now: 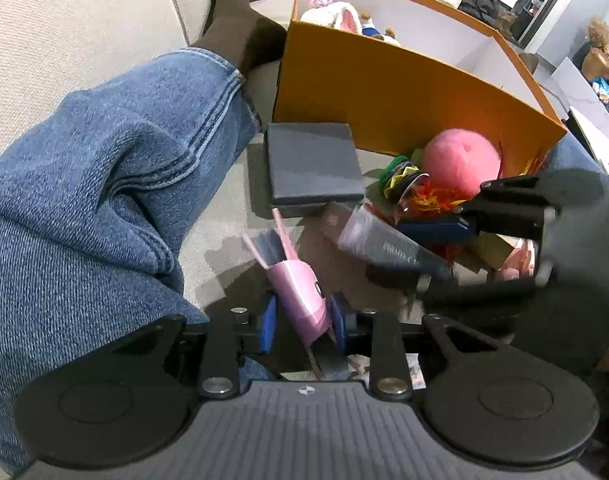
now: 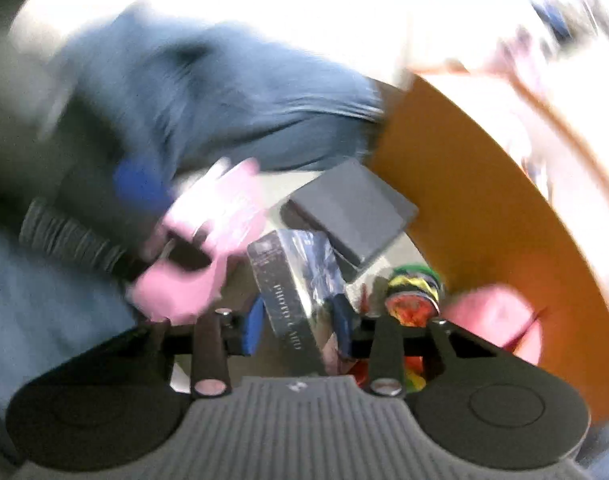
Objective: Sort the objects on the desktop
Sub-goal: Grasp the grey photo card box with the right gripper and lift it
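Observation:
My left gripper (image 1: 303, 322) is shut on a pink brush (image 1: 300, 286) with grey bristles, held above the sofa seat. My right gripper (image 2: 300, 326) is shut on a dark photo-card box (image 2: 294, 280); in the left wrist view it enters from the right (image 1: 436, 240) with that box (image 1: 388, 246). A grey square box (image 1: 312, 164) lies in front of the orange box (image 1: 384, 92). A pink plush ball (image 1: 462, 160) and a jar with a green lid (image 1: 404, 184) lie beside it. The right wrist view is blurred.
A leg in blue jeans (image 1: 104, 184) with a dark sock (image 1: 232, 20) lies across the beige sofa (image 1: 64, 32) on the left. The orange box holds plush toys (image 1: 340, 14). More small items lie under the right gripper.

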The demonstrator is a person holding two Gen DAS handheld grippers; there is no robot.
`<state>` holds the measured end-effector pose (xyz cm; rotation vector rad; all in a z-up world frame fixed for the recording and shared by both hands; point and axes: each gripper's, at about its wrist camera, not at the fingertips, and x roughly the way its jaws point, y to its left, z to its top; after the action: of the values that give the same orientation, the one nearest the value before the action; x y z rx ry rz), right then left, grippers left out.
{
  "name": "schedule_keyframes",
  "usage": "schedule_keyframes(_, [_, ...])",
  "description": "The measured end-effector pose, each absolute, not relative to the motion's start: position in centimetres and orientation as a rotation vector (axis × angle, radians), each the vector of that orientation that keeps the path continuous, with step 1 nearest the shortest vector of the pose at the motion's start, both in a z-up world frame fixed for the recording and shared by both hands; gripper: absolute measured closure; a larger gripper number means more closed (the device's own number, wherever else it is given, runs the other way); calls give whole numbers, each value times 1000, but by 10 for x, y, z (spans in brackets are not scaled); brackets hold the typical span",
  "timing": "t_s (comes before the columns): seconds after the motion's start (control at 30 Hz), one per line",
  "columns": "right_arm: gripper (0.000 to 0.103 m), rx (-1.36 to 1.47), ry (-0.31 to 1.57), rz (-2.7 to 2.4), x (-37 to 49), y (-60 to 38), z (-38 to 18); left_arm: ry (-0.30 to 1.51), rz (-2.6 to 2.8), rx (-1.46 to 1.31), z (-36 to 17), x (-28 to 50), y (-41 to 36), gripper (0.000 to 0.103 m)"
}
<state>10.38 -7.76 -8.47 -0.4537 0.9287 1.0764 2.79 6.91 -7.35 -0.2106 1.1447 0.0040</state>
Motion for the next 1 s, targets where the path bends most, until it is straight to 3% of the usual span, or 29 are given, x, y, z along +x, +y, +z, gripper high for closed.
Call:
schedule_keyframes(0.13, [74, -191, 1122, 1075, 139, -87, -84, 1142, -7, -203, -77, 34, 67, 73])
schedule_keyframes(0.37, [73, -343, 1028, 965, 110, -80, -89, 1163, -2, -218, -87, 38, 69, 73])
schedule_keyframes(0.47, [78, -298, 1063, 986, 110, -79, -92, 1158, 5, -216, -89, 37, 68, 74])
schedule_keyframes(0.63, [79, -236, 1099, 991, 114, -87, -85, 1131, 17, -196, -80, 32, 67, 76])
schedule_keyframes(1.0, [79, -34, 1003, 1023, 123, -111, -25, 961, -45, -160, -6, 33, 71, 77])
